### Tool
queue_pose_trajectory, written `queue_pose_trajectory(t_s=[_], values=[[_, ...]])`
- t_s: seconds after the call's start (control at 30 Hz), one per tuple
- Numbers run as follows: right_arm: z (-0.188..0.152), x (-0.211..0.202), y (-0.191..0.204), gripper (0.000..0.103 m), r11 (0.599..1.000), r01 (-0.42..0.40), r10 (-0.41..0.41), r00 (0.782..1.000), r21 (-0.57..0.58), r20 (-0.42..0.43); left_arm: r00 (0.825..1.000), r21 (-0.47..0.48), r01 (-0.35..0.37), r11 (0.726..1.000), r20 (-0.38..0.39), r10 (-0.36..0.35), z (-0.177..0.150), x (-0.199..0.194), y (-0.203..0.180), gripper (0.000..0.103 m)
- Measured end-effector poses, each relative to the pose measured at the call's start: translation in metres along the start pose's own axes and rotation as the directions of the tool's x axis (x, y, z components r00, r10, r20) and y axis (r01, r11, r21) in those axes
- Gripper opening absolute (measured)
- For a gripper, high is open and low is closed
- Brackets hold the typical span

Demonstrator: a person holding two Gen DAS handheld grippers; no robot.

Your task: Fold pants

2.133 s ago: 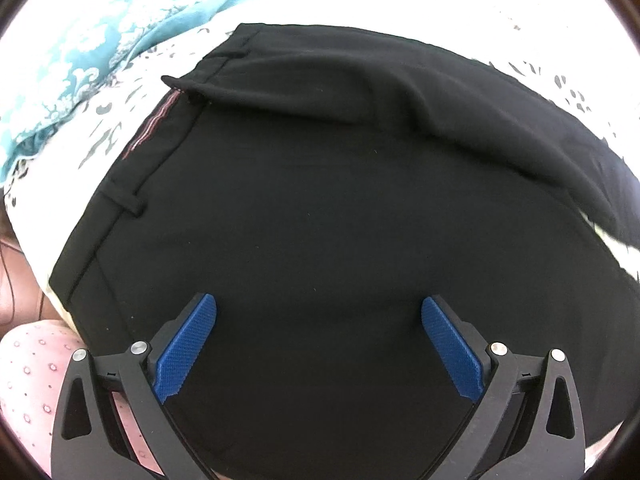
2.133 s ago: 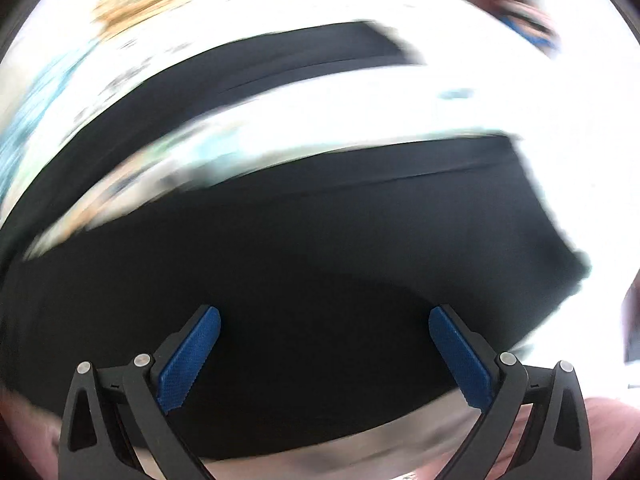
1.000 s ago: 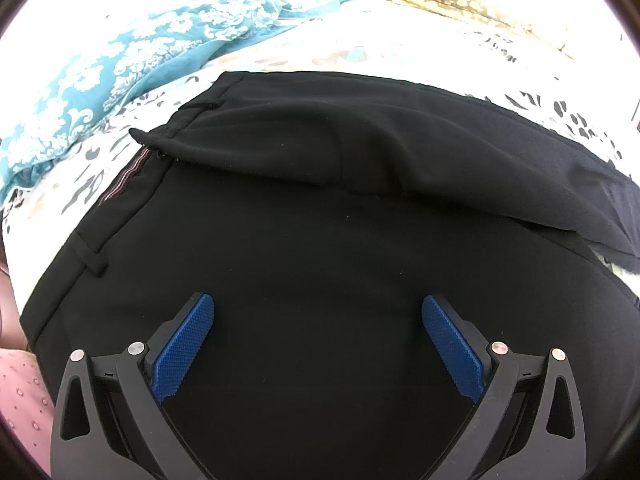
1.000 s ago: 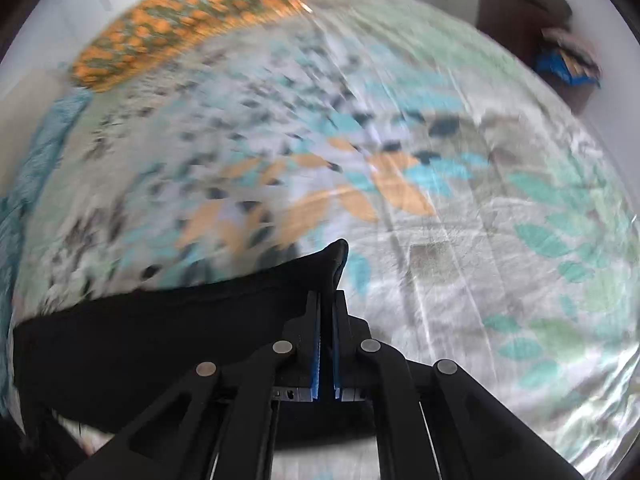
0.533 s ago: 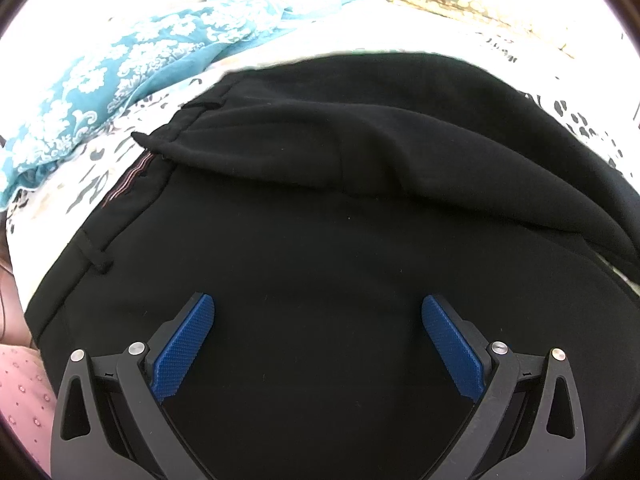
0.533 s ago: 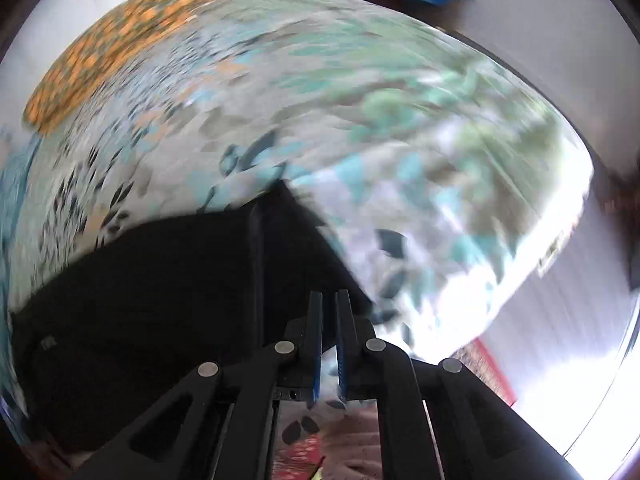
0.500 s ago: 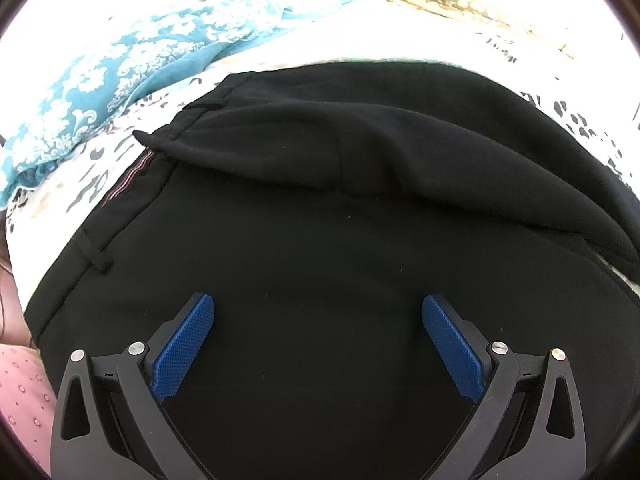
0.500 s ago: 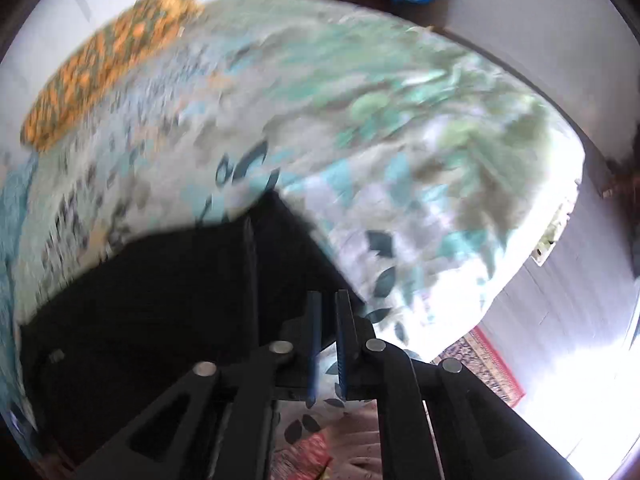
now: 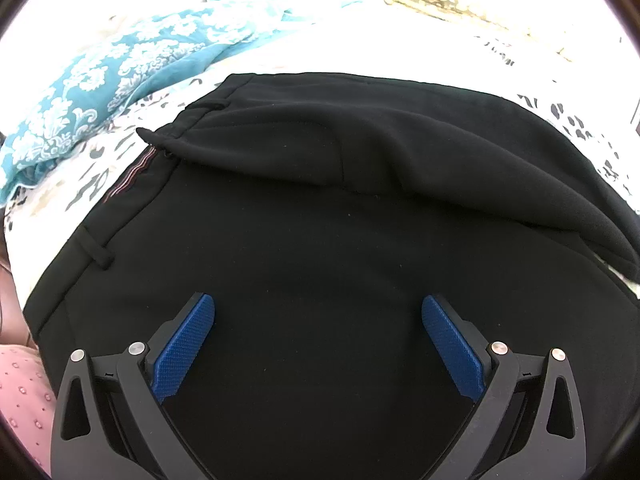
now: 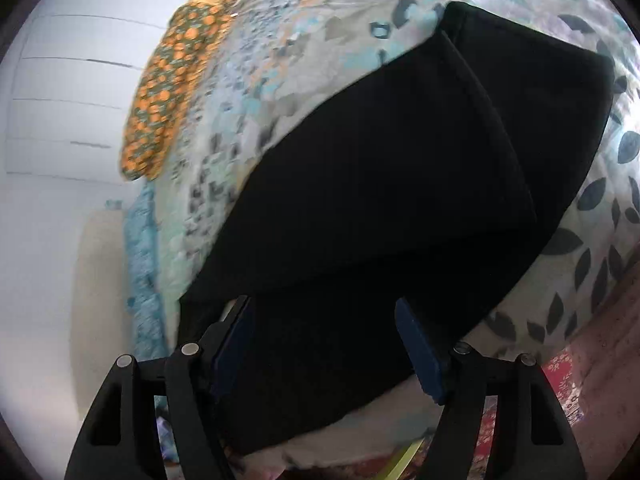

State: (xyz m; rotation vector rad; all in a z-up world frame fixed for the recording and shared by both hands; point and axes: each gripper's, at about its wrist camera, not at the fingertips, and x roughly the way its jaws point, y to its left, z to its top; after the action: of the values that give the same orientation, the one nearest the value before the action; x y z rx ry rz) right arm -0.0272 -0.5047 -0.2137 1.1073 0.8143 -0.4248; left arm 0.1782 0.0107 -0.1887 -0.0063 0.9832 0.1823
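Observation:
Black pants (image 9: pixel 320 240) lie on a leaf-patterned bedsheet (image 9: pixel 104 176). In the left wrist view the waistband with a belt loop (image 9: pixel 96 248) runs down the left, and a folded layer lies across the far part. My left gripper (image 9: pixel 318 320) is open and empty, just above the pants' seat. In the right wrist view the pants (image 10: pixel 400 184) lie doubled over, hems at the upper right. My right gripper (image 10: pixel 324 320) is open and empty over the near part of the fold.
A teal patterned cloth (image 9: pixel 112 80) lies at the far left of the bed. An orange-spotted pillow (image 10: pixel 168 88) sits at the head by a white wall. The bed's edge (image 10: pixel 600 272) and a red rug (image 10: pixel 560 376) are at the right. Pink dotted fabric (image 9: pixel 20 392) is at lower left.
My right gripper was shut on the pant leg's end, carried it over onto the pants, and has opened and let go. The left gripper has stayed open over the seat.

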Motion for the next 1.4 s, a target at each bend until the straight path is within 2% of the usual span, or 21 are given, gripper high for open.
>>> queue_pose_trajectory(t_s=[0.1,0.23,0.27,0.3,0.33,0.4,0.5,0.63,0.7,0.73,0.83,0.9,0.97,1.0,1.03,1.17,1.2,1.23,1.3,1.37,1.4], values=[[0.010,-0.003,-0.002,0.072,0.999,0.043,-0.042,0.991,-0.001,0.126,1.000,-0.001,0.001,1.000,0.001,-0.001,0.000,0.000,0.000,0.103],[0.016,-0.005,0.004,0.068,0.994,0.111,-0.106,0.978,-0.021,0.178,1.000,0.000,-0.001,1.000,0.000,0.001,-0.001,-0.001,0.000,0.103],[0.016,-0.004,0.007,0.049,0.989,0.138,-0.127,0.975,-0.049,0.181,1.000,0.000,-0.002,1.000,0.000,0.002,-0.001,-0.001,0.000,0.103],[0.016,-0.001,0.012,0.020,0.979,0.181,-0.161,0.969,-0.095,0.186,1.000,0.000,-0.003,1.000,-0.001,0.003,-0.001,-0.001,0.000,0.103],[0.017,-0.005,0.013,0.013,0.973,0.200,-0.174,0.965,-0.119,0.198,1.000,0.000,-0.004,1.000,-0.004,0.004,-0.001,-0.002,0.000,0.103],[0.017,-0.012,0.024,0.011,0.968,0.195,-0.155,0.960,-0.160,0.232,1.000,0.002,-0.003,1.000,-0.028,0.003,0.001,-0.004,-0.001,0.103],[0.013,-0.029,0.053,0.010,0.942,0.189,-0.102,0.949,-0.279,0.297,0.991,0.031,0.022,0.999,-0.135,-0.018,0.016,-0.010,-0.003,0.102],[0.004,-0.046,0.079,0.010,0.889,0.204,-0.050,0.934,-0.410,0.355,0.968,-0.002,0.211,0.977,-0.141,-0.209,0.065,-0.022,-0.013,0.102],[0.006,-0.053,0.082,0.010,0.882,0.196,-0.030,0.931,-0.429,0.364,0.947,-0.029,0.284,0.958,-0.149,-0.285,0.102,-0.021,-0.025,0.102],[0.007,-0.058,0.080,0.010,0.881,0.191,-0.021,0.930,-0.434,0.367,0.925,-0.059,0.332,0.941,-0.172,-0.338,0.125,-0.014,-0.032,0.102],[0.005,-0.072,0.085,0.010,0.879,0.169,0.011,0.928,-0.446,0.372,0.850,-0.203,0.413,0.888,-0.263,-0.456,0.170,0.023,-0.046,0.102],[0.002,-0.083,0.087,0.010,0.875,0.158,0.030,0.927,-0.458,0.375,0.788,-0.332,0.419,0.845,-0.329,-0.520,0.188,0.057,-0.054,0.102],[-0.002,-0.089,0.090,0.010,0.867,0.153,0.042,0.926,-0.474,0.376,0.745,-0.415,0.405,0.815,-0.366,-0.557,0.193,0.083,-0.061,0.102],[-0.006,-0.093,0.092,0.010,0.862,0.152,0.048,0.925,-0.484,0.376,0.742,-0.440,0.382,0.813,-0.378,-0.553,0.193,0.094,-0.064,0.102],[-0.009,-0.097,0.093,0.010,0.855,0.150,0.054,0.926,-0.496,0.374,0.748,-0.447,0.366,0.817,-0.381,-0.543,0.192,0.096,-0.068,0.102],[-0.020,-0.111,0.098,0.010,0.820,0.162,0.064,0.927,-0.548,0.370,0.788,-0.439,0.313,0.842,-0.376,-0.488,0.193,0.105,-0.078,0.100],[-0.022,-0.114,0.099,0.010,0.811,0.163,0.067,0.928,-0.562,0.366,0.798,-0.440,0.301,0.846,-0.368,-0.476,0.195,0.105,-0.079,0.093],[-0.025,-0.117,0.100,0.010,0.802,0.163,0.069,0.930,-0.575,0.360,0.805,-0.444,0.293,0.847,-0.363,-0.469,0.197,0.110,-0.076,0.079],[-0.028,-0.121,0.100,0.010,0.787,0.158,0.075,0.935,-0.597,0.347,0.813,-0.461,0.267,0.846,-0.364,-0.455,0.199,0.116,-0.073,0.064],[-0.031,-0.124,0.100,0.010,0.777,0.148,0.087,0.937,-0.611,0.338,0.819,-0.475,0.256,0.842,-0.356,-0.450,0.199,0.119,-0.070,0.043],[-0.031,-0.126,0.100,0.010,0.774,0.142,0.092,0.939,-0.617,0.332,0.813,-0.487,0.266,0.832,-0.351,-0.465,0.199,0.121,-0.067,0.015]])
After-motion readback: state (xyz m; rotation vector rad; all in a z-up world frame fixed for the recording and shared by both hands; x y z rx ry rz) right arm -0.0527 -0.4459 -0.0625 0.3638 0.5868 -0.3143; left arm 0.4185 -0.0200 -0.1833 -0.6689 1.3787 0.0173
